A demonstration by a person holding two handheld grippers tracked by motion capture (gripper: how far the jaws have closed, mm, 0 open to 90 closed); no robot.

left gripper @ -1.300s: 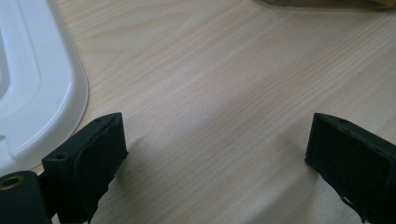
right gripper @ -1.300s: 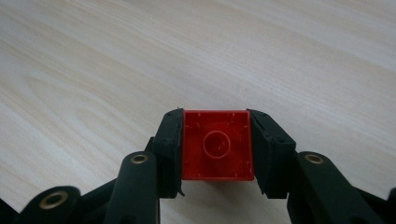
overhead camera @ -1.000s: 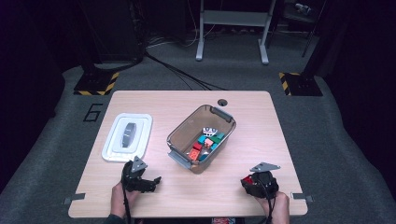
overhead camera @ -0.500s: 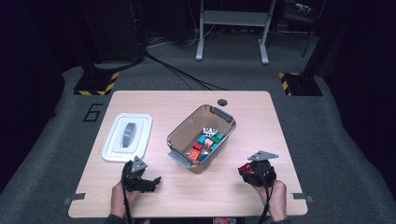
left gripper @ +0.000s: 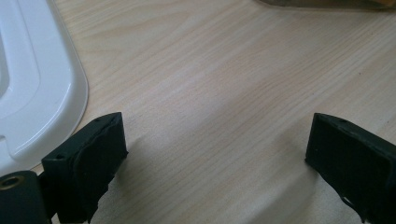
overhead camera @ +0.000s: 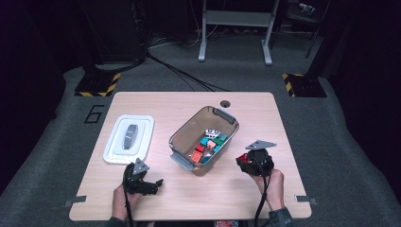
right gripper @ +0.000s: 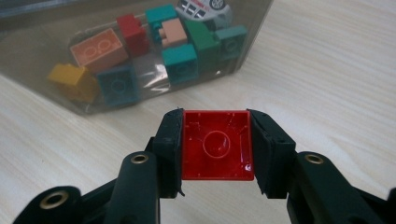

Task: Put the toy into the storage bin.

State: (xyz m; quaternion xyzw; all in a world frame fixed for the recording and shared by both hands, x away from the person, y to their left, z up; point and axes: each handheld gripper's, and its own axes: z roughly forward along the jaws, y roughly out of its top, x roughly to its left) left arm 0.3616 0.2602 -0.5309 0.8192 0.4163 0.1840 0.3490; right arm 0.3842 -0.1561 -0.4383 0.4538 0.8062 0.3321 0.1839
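Right gripper (overhead camera: 247, 161) carried red brick (right gripper: 217, 144) toward bin (overhead camera: 182, 137).

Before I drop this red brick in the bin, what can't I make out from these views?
- Bin contents: high view too small to count; in the right gripper view the tinted wall blurs them and the top edge cuts them off.
- Red brick: right gripper pads cover its sides; only the hollow underside shows.
- Lid: left gripper view's edge cuts it off.
- Left gripper: tiny in high view.
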